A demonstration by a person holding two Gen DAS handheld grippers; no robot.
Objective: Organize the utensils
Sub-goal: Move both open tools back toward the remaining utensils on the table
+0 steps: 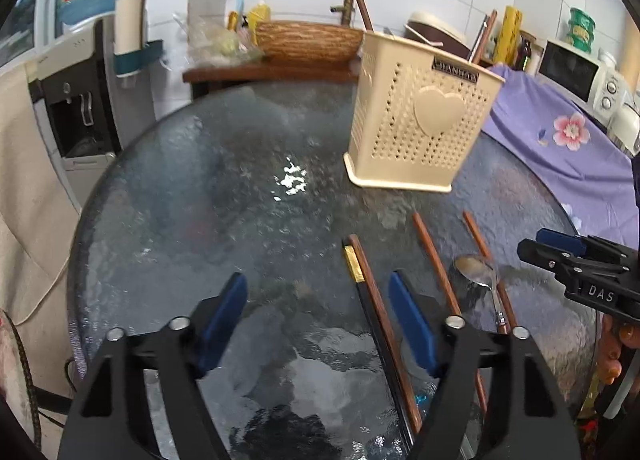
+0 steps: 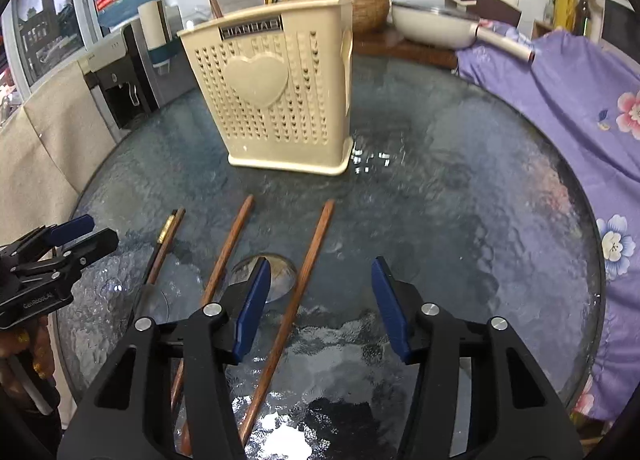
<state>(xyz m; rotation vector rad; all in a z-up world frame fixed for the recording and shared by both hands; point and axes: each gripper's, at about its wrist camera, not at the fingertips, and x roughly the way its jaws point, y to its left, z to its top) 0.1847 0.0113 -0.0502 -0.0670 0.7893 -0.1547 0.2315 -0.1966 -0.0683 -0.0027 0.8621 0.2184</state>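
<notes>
A cream perforated utensil holder (image 1: 420, 116) (image 2: 276, 100) with a heart on it stands on the round glass table (image 1: 224, 196) (image 2: 460, 180); two brown sticks stand in it. Several brown chopsticks (image 1: 436, 260) (image 2: 308, 260) and a black, gold-banded one (image 1: 360, 280) (image 2: 162, 236) lie on the glass in front. A metal spoon (image 1: 480, 272) (image 2: 280, 272) lies among them. My left gripper (image 1: 320, 316) is open and empty above the glass, the black chopstick between its fingers. My right gripper (image 2: 320, 300) is open and empty, above a brown chopstick, beside the spoon.
A purple floral cloth (image 1: 560, 132) (image 2: 560, 108) covers the surface to the right. A water dispenser (image 1: 80, 100) stands at the left. A wooden shelf with a basket (image 1: 308, 40), a white pan (image 2: 436, 24) and a microwave (image 1: 580, 72) line the back wall.
</notes>
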